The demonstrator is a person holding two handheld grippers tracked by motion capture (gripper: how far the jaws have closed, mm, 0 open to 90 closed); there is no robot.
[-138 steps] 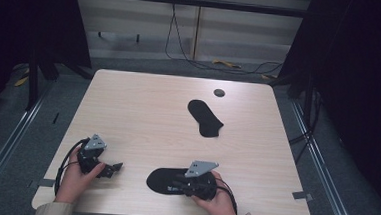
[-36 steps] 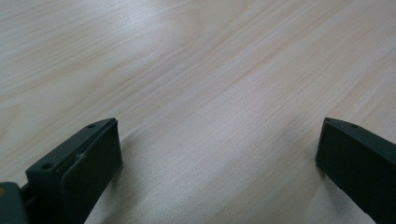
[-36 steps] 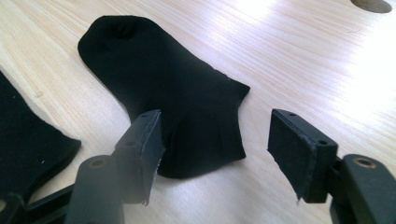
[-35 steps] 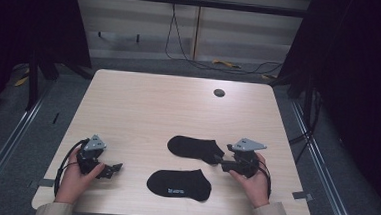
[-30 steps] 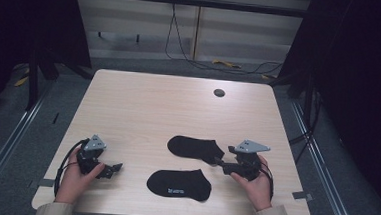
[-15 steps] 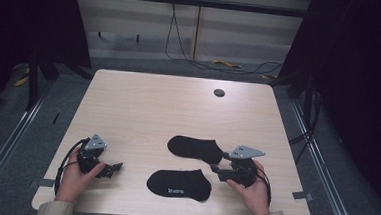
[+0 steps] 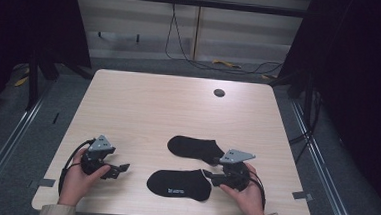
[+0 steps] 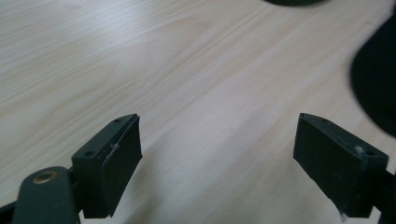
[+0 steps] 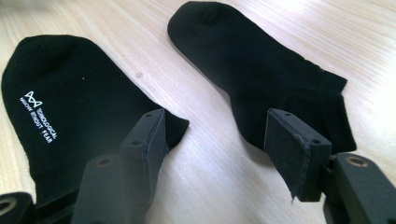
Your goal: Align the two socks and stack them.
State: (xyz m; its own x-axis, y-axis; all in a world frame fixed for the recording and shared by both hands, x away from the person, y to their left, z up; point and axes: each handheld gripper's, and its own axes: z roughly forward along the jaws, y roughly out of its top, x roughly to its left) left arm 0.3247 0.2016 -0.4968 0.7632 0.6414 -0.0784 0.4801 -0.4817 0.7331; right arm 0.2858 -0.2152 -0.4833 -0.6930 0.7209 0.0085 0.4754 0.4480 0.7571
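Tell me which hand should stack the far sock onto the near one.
Probably the right: its tool sits open between the far sock and near sock; the left tool is farther off.

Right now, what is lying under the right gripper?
Under the right gripper is bare light wooden table, between the printed black sock and the plain black sock. Whatever its body covers cannot be seen.

Left hand-held gripper point(image 7: 119, 169) agape, closing; right hand-held gripper point(image 7: 208, 174) likewise, empty.
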